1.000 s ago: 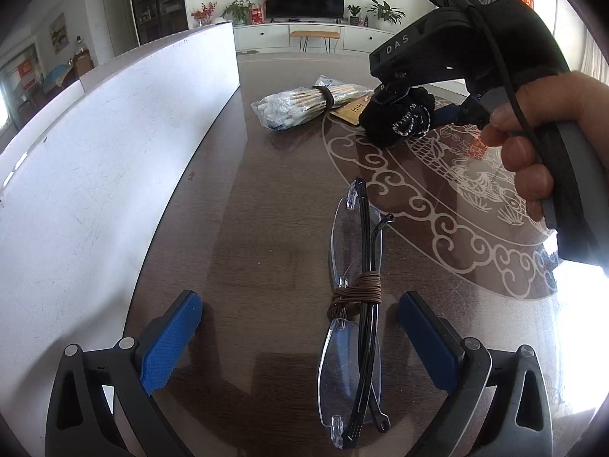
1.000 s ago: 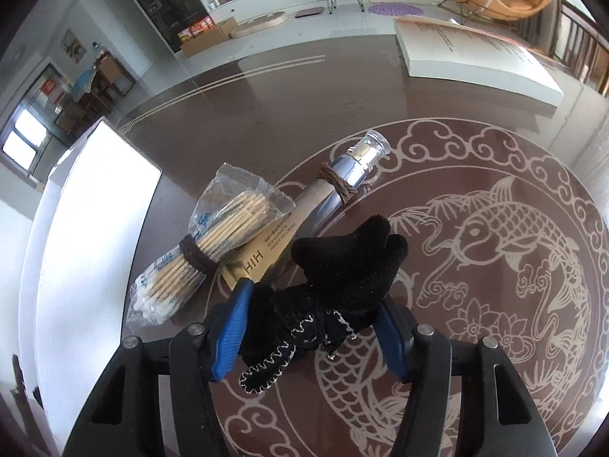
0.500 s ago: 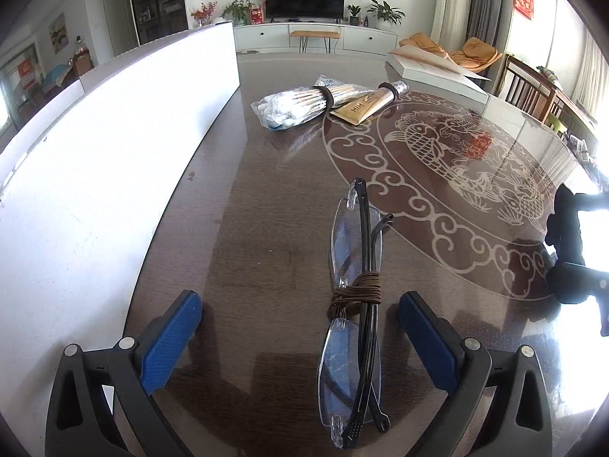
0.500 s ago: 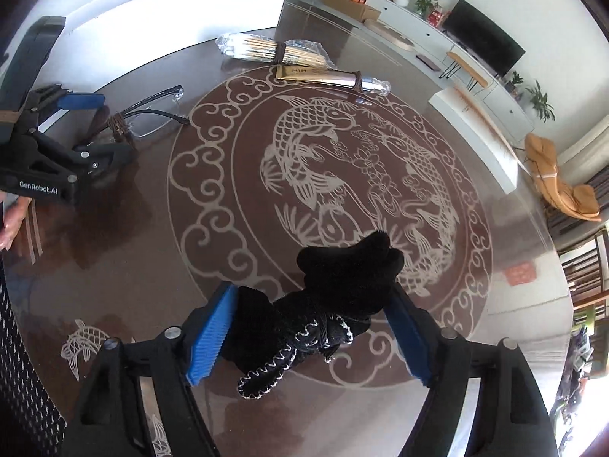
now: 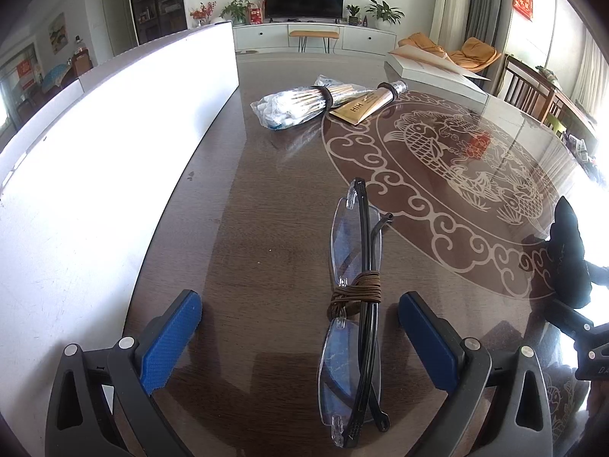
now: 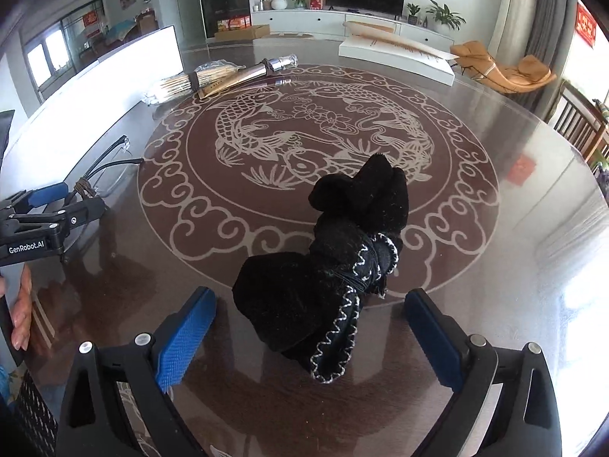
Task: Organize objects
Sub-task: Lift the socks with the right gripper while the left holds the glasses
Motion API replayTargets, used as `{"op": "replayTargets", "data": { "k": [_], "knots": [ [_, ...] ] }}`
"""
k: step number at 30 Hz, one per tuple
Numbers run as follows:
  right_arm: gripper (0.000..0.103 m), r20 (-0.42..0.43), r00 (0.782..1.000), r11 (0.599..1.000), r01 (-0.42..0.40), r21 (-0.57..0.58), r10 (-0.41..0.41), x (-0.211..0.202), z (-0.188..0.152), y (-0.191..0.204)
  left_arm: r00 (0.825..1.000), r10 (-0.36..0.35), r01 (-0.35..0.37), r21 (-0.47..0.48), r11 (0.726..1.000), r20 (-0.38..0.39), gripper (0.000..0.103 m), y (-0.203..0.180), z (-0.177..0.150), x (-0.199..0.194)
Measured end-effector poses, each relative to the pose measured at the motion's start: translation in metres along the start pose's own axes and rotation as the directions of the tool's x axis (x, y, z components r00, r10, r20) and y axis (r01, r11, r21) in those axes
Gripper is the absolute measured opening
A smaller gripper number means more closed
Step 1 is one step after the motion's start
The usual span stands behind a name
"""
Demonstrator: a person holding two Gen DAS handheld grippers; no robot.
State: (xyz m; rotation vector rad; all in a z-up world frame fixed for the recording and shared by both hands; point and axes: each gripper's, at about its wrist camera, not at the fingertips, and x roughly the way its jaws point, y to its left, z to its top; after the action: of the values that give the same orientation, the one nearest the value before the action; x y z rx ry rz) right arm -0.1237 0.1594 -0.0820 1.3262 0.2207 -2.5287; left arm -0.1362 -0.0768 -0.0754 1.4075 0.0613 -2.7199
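Observation:
A black knitted bundle with white stitching [image 6: 335,266] lies on the dark glass table between the fingers of my right gripper [image 6: 308,327]. Its jaws are opening, and the blue pads stand clear of the cloth on both sides. The same bundle [image 5: 569,251] shows at the right edge of the left wrist view. Folded rimless glasses bound with brown cord [image 5: 357,289] lie on the table between the spread fingers of my left gripper [image 5: 300,335], nearer its right pad, untouched. In the right wrist view the left gripper [image 6: 53,205] sits at the left, over the glasses [image 6: 102,175].
A bag of cotton swabs [image 5: 300,103] and a gold tube [image 5: 365,103] lie at the far side of the table. A long white box [image 5: 95,160] runs along the left. A white book-like box [image 6: 396,57] rests at the far edge. Chairs [image 5: 533,91] stand to the right.
My right gripper carried the black bundle from beside the tube to the near right of the table, set it down and opened off it. The left gripper and glasses stayed put.

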Motion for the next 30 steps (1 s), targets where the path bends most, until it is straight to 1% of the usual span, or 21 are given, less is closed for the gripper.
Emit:
{"op": "replayTargets", "data": {
  "k": [2, 30],
  "knots": [
    [0.103, 0.016, 1.0, 1.0, 0.008, 0.007, -0.008, -0.0016, -0.0016, 0.0009, 1.0, 0.0, 0.0, 0.0, 1.0, 0.0, 0.103, -0.0002, -0.0002, 0.0001],
    [0.103, 0.016, 1.0, 1.0, 0.008, 0.008, -0.008, -0.0006, -0.0013, 0.0005, 1.0, 0.002, -0.002, -0.001, 1.0, 0.0, 0.103, 0.0, 0.0001, 0.0005]
  ]
}}
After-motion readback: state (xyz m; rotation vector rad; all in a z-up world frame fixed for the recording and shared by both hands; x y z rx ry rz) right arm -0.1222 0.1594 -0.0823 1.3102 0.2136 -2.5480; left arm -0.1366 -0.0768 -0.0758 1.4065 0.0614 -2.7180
